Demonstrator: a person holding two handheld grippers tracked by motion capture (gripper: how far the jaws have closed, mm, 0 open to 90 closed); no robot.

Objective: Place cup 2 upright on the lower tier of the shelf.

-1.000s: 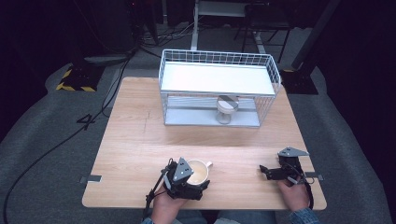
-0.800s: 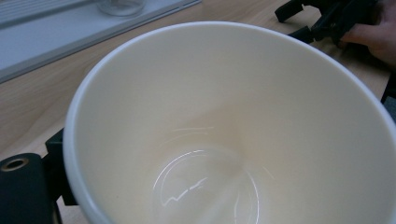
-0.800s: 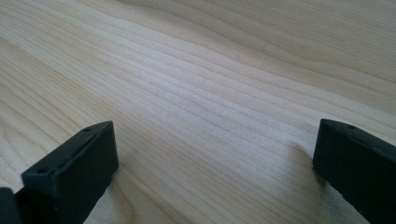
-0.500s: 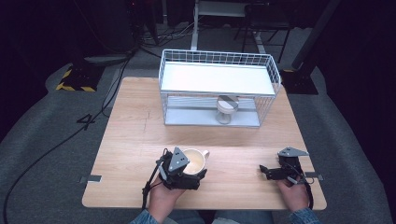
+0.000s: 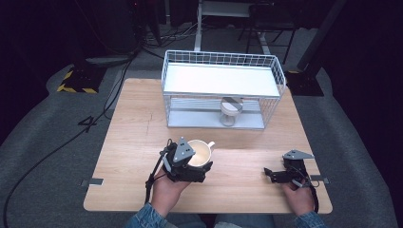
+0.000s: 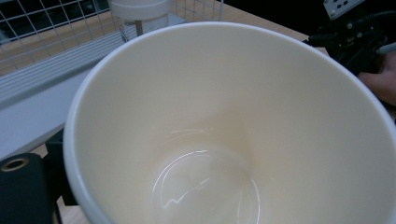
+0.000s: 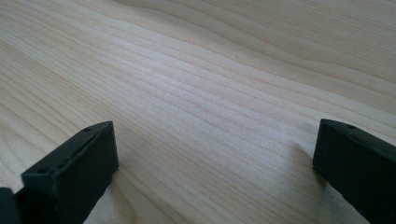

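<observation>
We have just lifted the cream cup (image 5: 201, 153) a bit toward the wire rack (image 5: 223, 90), our left tongs (image 5: 187, 166) squeezing it, while our right tongs (image 5: 278, 175) rest wide open on the table (image 5: 133, 128), so it goes in next.

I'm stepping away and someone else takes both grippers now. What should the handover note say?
Left gripper: shut on the cream mug, held near the table's front edge; mug is empty.
Right gripper: open, holding nothing, low over bare wood at the front right.
Wire rack stands at the back, with one cup on its lower level.
Left to do, probably: carry the mug to the rack.
</observation>
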